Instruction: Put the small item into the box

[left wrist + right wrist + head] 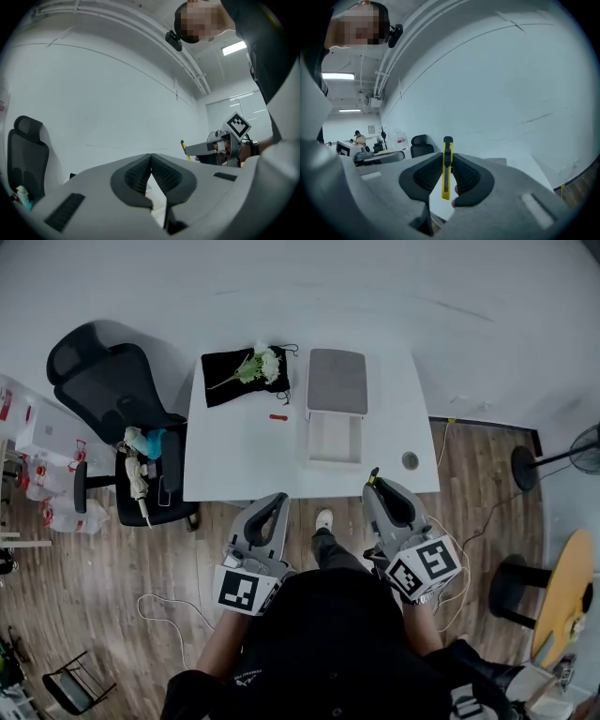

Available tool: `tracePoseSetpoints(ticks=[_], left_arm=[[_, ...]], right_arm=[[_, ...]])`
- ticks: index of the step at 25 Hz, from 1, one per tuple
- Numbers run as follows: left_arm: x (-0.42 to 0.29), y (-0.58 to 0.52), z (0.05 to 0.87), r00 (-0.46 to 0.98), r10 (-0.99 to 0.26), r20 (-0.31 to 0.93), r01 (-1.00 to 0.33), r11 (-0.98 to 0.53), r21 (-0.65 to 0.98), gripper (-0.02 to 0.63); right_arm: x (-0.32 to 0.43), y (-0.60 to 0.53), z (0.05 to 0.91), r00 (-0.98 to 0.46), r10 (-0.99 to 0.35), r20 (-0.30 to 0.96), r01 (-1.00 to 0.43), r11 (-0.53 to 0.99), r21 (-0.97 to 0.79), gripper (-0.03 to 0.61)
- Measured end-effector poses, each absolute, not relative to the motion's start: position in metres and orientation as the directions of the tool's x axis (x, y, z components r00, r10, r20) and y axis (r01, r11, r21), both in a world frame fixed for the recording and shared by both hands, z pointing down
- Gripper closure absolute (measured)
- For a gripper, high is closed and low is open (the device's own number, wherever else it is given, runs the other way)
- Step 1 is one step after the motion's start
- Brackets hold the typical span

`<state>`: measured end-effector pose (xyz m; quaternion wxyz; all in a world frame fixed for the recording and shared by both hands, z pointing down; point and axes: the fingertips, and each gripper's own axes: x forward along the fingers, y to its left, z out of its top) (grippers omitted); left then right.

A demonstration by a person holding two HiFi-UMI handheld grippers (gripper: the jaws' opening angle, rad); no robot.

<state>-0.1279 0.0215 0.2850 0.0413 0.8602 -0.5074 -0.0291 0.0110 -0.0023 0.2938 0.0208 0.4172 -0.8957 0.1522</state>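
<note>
- Yellow plastic utility knife (pixel 447 168): clamped upright in the right gripper (pixel 446 174).
- Left gripper (pixel 151 161): jaws together, holding nothing.
- White open cardboard box (pixel 311 439): flat grey lid (pixel 337 381) at its 12 o'clock.

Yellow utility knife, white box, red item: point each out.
yellow utility knife (pixel 446 171), right gripper view, its yellow body, mid-length.
white box (pixel 333 439), head view, bare inner floor.
red item (pixel 279 416), head view, its middle.
</note>
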Motion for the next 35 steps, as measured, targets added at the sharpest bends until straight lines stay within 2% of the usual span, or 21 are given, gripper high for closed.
tracePoseSetpoints(ticks=[3,6,14,25,35], left_arm=[[-0.120,-0.005,0.278,0.448,-0.893,-0.040,-0.889,-0.449,0.084,0.609],[-0.116,-0.027,0.283,0.399,-0.917,-0.001,-0.914,-0.398,0.077,0.609],[-0.103,-0.065,0.285,0.313,-0.950,-0.002,-0.947,-0.312,0.076,0.609],[-0.088,-0.111,0.307,0.383,-0.923,0.042,-0.921,-0.379,0.091,0.609],[-0.085,-0.162,0.344,0.511,-0.852,0.113,-0.854,-0.490,0.172,0.609]], right_arm=[[0.016,-0.037,0.295,-0.686,-0.709,0.159,-0.723,0.641,-0.257,0.509],[0.019,-0.068,0.298,-0.723,-0.673,0.156,-0.687,0.678,-0.260,0.509],[0.024,-0.120,0.299,-0.788,-0.596,0.153,-0.614,0.751,-0.242,0.509],[0.032,-0.153,0.319,-0.765,-0.611,0.205,-0.644,0.723,-0.250,0.509],[0.024,-0.187,0.357,-0.682,-0.661,0.312,-0.731,0.614,-0.297,0.509]])
